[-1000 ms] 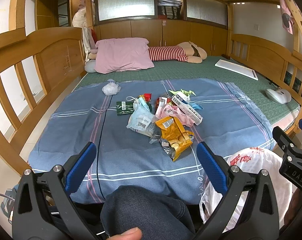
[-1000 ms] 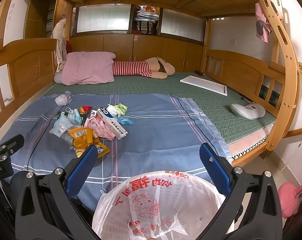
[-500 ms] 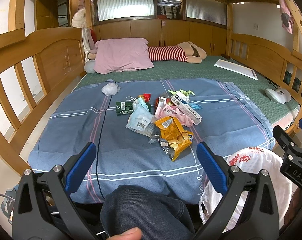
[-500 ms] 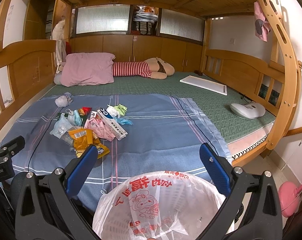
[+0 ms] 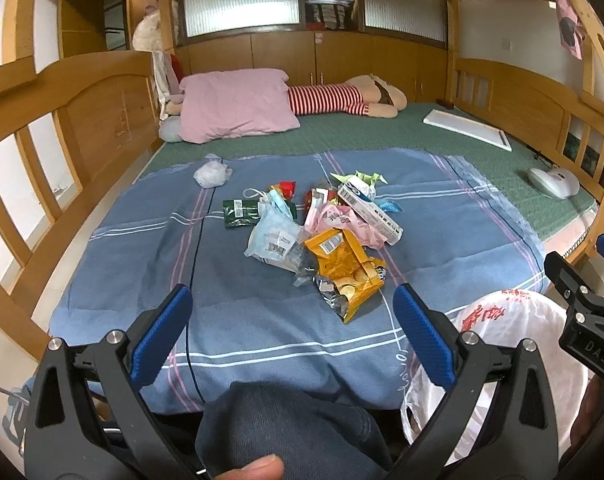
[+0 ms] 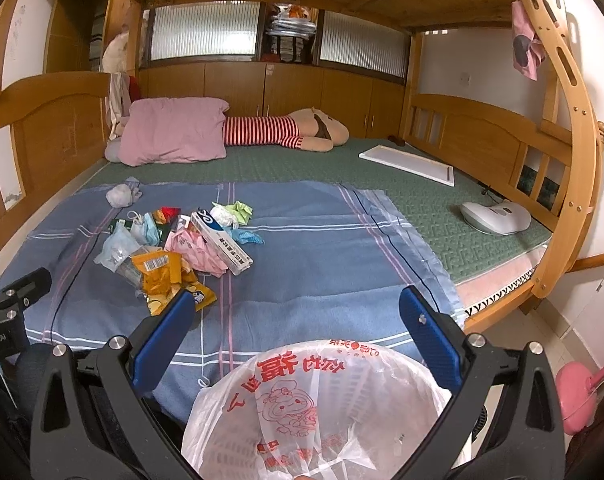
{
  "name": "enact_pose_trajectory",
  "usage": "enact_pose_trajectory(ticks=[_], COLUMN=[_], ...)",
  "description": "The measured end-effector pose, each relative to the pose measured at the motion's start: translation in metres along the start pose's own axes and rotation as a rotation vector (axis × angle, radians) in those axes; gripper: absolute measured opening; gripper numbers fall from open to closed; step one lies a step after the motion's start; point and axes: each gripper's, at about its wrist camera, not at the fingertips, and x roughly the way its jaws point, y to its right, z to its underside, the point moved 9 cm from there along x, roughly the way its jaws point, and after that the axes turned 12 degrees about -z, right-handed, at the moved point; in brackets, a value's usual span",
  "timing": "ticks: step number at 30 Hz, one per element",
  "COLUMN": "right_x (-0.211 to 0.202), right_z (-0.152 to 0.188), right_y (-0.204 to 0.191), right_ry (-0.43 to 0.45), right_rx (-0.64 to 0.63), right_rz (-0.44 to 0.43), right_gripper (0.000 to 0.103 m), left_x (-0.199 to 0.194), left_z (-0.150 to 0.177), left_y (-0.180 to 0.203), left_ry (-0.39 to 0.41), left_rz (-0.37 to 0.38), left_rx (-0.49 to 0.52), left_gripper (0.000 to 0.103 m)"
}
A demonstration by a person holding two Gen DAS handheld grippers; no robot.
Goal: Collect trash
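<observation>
A heap of trash lies on the blue blanket (image 5: 237, 304): an orange chip bag (image 5: 348, 270), a pale blue wrapper (image 5: 271, 236), a pink wrapper (image 5: 340, 220), a long white box (image 5: 370, 210), a green packet (image 5: 239, 213) and a crumpled white wad (image 5: 211, 173). My left gripper (image 5: 291, 312) hovers open just short of the chip bag, holding nothing. My right gripper (image 6: 295, 314) is open too, above a bin lined with a white printed bag (image 6: 314, 404). The heap (image 6: 173, 252) lies to its left. The bin (image 5: 502, 344) sits at the bed's near right corner.
A pink pillow (image 5: 235, 106) and a striped plush toy (image 5: 342, 98) lie at the bed's head. A white board (image 5: 468, 128) and a white device (image 5: 554, 182) rest on the green mat at right. Wooden rails (image 5: 61, 128) line both sides. A person's knee (image 5: 285, 432) is below.
Both grippers have crept slightly forward toward the bed; their jaws stay open. The trash has not moved.
</observation>
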Motion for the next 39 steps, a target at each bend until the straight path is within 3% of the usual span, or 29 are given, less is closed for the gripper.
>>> enact_pose_trajectory(ticks=[6,11,15,20,22,24,27,31,35,37,39], right_x=[0.040,0.070,0.108,0.183,0.223,0.269,0.364,0.463,0.517,0.535,0.542], right_z=[0.004,-0.004,-0.036,-0.095,-0.120,-0.140,-0.152,-0.152,-0.150,-0.137,-0.122], right_y=[0.001,-0.007,-0.035,-0.108,-0.157,-0.210,-0.290,-0.349,-0.391,-0.402,-0.401], right_ry=[-0.095,-0.138,-0.177,-0.217,-0.214,-0.221,-0.350,-0.473,-0.473,-0.515,-0.551], right_rx=[0.033,0.029,0.007,-0.043,-0.111,-0.192,-0.196,-0.151,-0.242,-0.253,-0.249], right_rz=[-0.019,-0.047,-0.146,-0.322,-0.379,-0.411,-0.506,-0.448,-0.310,-0.302,-0.298], right_gripper=[0.100,0.100,0.100,0.096,0.096,0.096,0.096,0.096,0.096,0.096,0.074], left_x=[0.043,0.102,0.169,0.226,0.238,0.241,0.239,0.245,0.254,0.253,0.250], left_z=[-0.007,-0.026,-0.042,-0.020,-0.002,0.008,0.016,0.023,0.029,0.032,0.033], left_y=[-0.004,-0.013,-0.049,-0.108,-0.130,-0.149,-0.166,-0.175,-0.185,-0.197,-0.206], left_ry=[-0.058,-0.103,-0.168,-0.331,-0.426,-0.464,-0.496,-0.522,-0.549,-0.551,-0.548], left_rz=[0.030,0.016,-0.082,-0.092,-0.105,-0.121,-0.116,-0.105,-0.137,-0.159,-0.162], left_rx=[0.029,0.083,0.066,-0.102,-0.196,-0.282,-0.393,-0.489,-0.533,-0.571,-0.613], left_gripper=[0.100,0.100,0.100,0.097,0.096,0.096,0.098,0.099,0.099,0.099,0.099])
